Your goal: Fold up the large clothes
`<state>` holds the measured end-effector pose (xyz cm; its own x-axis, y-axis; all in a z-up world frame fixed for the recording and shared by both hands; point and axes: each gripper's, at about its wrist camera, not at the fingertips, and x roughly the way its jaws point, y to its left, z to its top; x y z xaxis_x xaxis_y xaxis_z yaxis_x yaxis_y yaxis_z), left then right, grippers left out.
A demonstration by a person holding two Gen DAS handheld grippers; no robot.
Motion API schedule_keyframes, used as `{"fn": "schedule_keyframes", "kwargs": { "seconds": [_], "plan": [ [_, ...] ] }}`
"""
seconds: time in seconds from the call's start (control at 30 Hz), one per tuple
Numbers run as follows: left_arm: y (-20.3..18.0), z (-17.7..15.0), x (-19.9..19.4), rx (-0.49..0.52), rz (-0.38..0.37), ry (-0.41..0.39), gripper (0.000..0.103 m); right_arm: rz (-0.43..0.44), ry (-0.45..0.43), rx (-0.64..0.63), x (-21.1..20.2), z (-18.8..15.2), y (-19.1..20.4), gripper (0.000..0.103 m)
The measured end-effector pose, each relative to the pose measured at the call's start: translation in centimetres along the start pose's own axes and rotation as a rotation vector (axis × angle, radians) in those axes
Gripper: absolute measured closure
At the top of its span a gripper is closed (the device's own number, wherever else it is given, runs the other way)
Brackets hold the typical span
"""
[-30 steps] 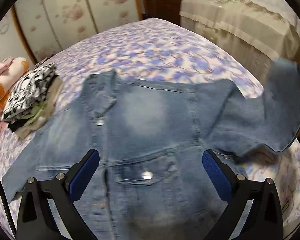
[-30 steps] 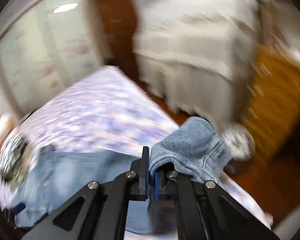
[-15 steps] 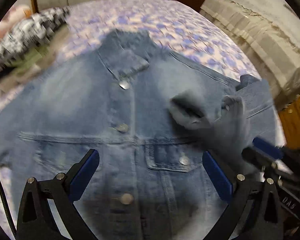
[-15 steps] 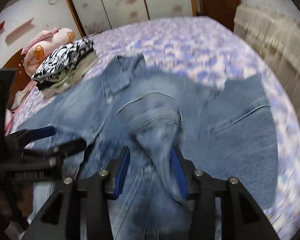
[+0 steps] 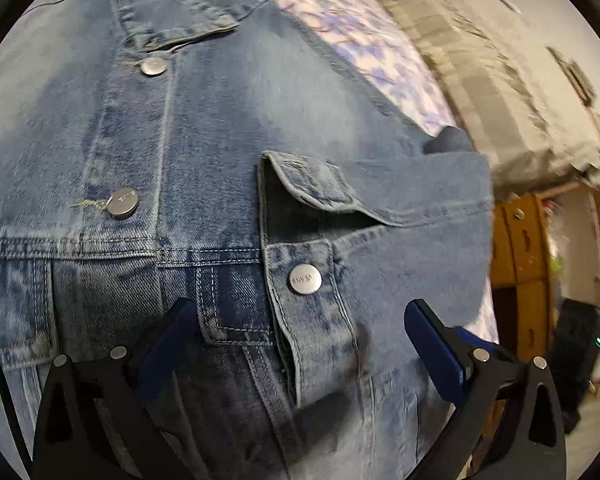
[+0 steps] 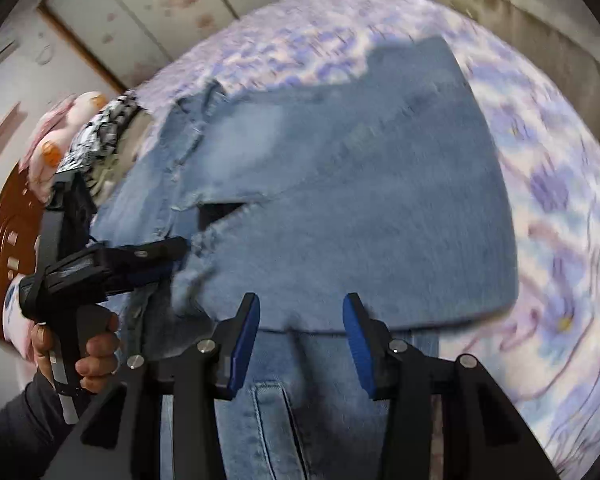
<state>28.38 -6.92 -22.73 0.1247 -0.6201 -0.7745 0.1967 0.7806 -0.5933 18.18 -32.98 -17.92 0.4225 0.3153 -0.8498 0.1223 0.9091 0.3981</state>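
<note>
Denim jacket [image 5: 228,152]: thick, soft but heavy cloth, not slippery, not fragile; likely to drape slowly and hold a crease. Best taken at seams, hem or cuff, where layers are doubled. It lies front up across the floral bedspread [image 5: 348,12], filling the left and centre of both views. Faded blue wash, metal buttons [image 5: 122,202], flap pocket [image 5: 306,276]; one sleeve [image 6: 380,200] is folded across the chest, though blur obscures its edge. Left gripper [image 5: 300,344]: jaws spread, nothing between them. Right gripper [image 6: 300,336]: jaws apart, gripping nothing
</note>
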Motion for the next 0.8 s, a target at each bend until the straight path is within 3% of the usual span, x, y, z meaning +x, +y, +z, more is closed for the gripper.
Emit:
{"fn": "schedule_keyframes", "kwargs": {
  "seconds": [0.17, 0.37, 0.4, 0.47, 0.6, 0.8],
  "plan": [
    [0.9, 0.1, 0.1, -0.022, -0.097, 0.073, 0.001, -0.025, 0.07, 0.056, 1.2, -0.8, 1.0, 0.06],
    [-0.5, 0.5, 0.7, -0.029, -0.087, 0.145, 0.003, 0.049, 0.141, 0.145, 0.3, -1.0, 2.6, 0.06],
    [-0.8, 0.5, 0.8, -0.034, -0.09, 0.152, 0.005, 0.056, 0.151, 0.148, 0.0, -1.0, 2.9, 0.06],
    [-1.2, 0.2, 0.6, -0.045, -0.105, 0.169, 0.021, 0.059, 0.163, 0.157, -0.8, -1.2, 3.1, 0.06],
    [-1.2, -0.5, 0.8, -0.105, -0.154, 0.188, 0.021, 0.066, 0.16, 0.198, -2.2, -1.4, 2.6, 0.06],
    [-1.4, 0.0, 2.5, -0.098, -0.152, 0.196, 0.021, 0.091, 0.157, 0.263, -2.0, -1.5, 1.3, 0.06]
  ]
}}
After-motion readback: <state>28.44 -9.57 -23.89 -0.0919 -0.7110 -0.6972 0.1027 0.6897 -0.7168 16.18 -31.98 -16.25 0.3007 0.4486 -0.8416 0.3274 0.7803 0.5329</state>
